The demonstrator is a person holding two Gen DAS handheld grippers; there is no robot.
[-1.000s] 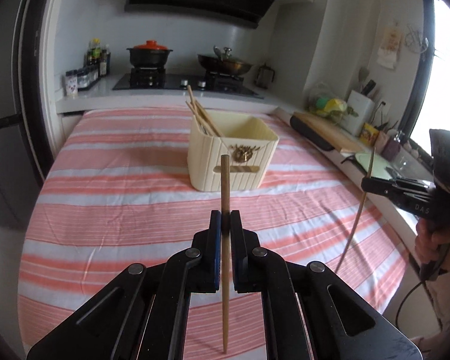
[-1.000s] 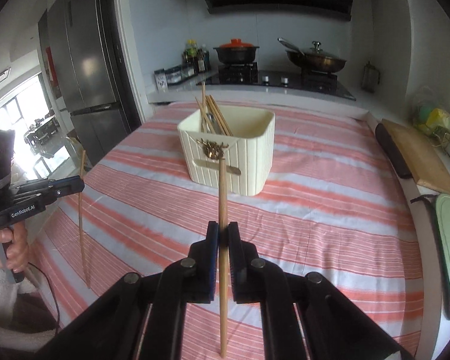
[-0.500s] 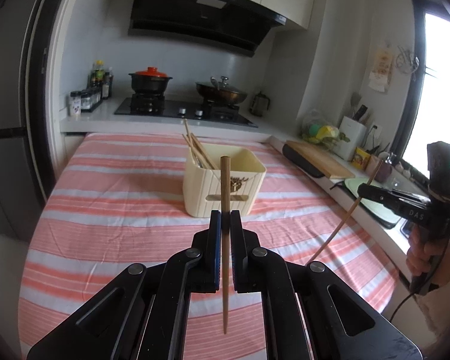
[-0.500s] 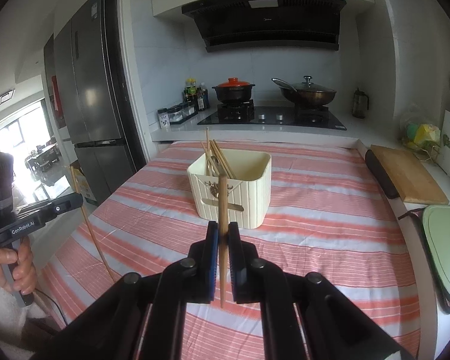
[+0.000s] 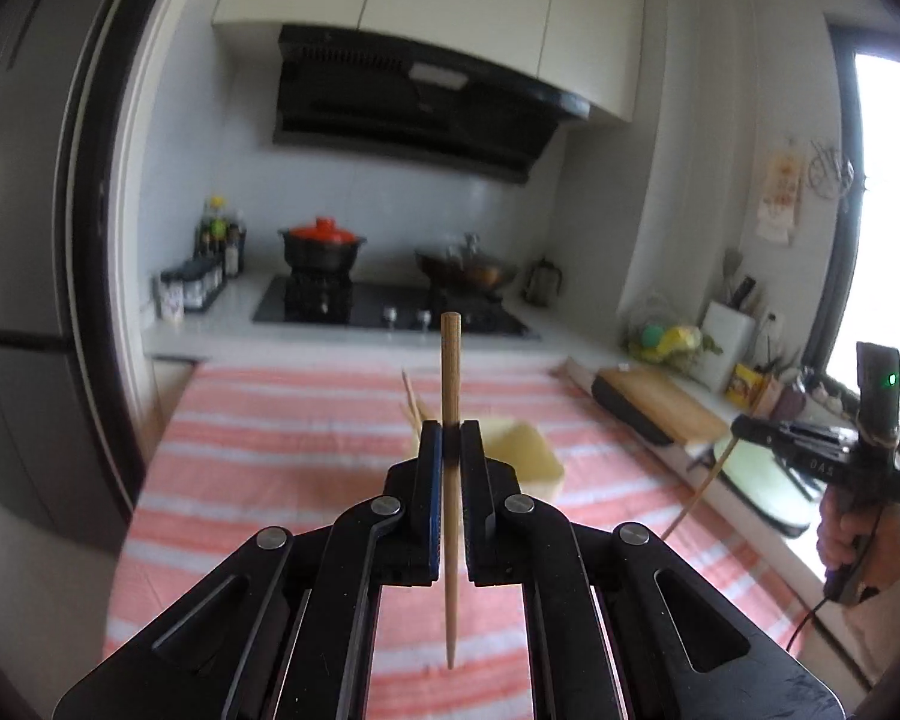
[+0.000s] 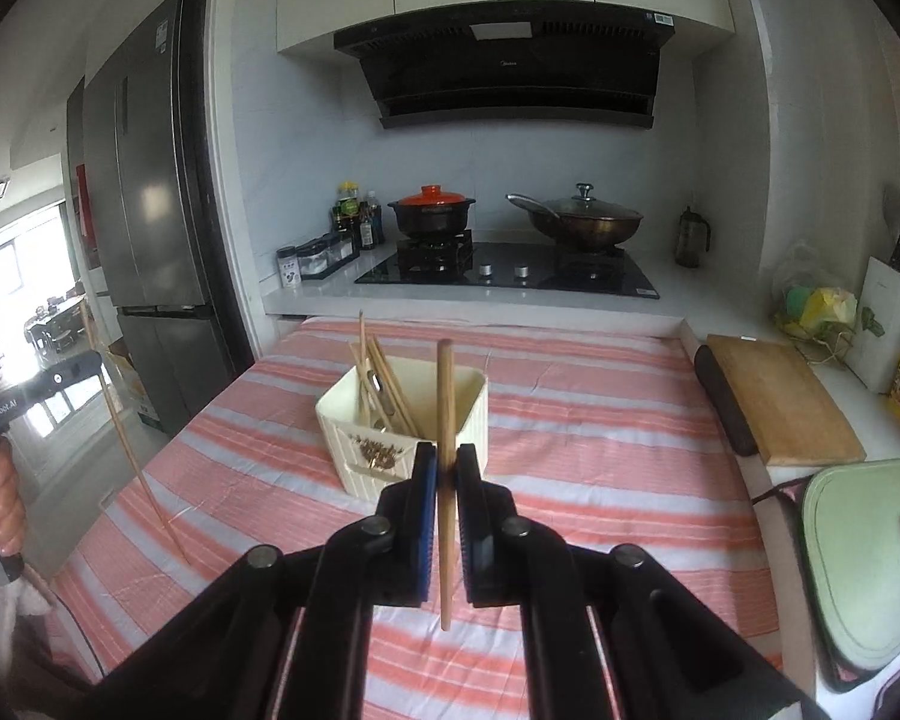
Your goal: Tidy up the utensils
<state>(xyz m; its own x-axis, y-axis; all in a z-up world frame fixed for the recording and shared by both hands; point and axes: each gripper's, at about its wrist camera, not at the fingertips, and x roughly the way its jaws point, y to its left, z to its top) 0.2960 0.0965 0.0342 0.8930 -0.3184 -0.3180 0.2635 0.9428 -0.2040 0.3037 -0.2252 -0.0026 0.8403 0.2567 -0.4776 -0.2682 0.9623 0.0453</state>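
Observation:
A cream ribbed holder point(image 6: 402, 420) stands mid-table on the striped cloth and holds several wooden chopsticks point(image 6: 384, 378); it shows partly behind the fingers in the left wrist view point(image 5: 528, 450). My left gripper point(image 5: 450, 438) is shut on a wooden chopstick point(image 5: 450, 372) held upright, above the table and short of the holder. My right gripper point(image 6: 444, 462) is shut on another chopstick point(image 6: 444, 396), also upright, just in front of the holder. Each gripper appears in the other's view, at the far right point(image 5: 744, 423) and at the far left point(image 6: 93, 363).
The red-and-white striped cloth point(image 6: 600, 420) covers the table. Behind it is a hob with a red-lidded pot point(image 6: 432, 210) and a wok point(image 6: 576, 219). A wooden cutting board point(image 6: 774, 402) and a green board point(image 6: 858, 558) lie on the right counter. A fridge point(image 6: 144, 180) stands at left.
Both grippers have risen and tilted up with their chopsticks; the holder now sits lower in both views. The left view is blurred from motion.

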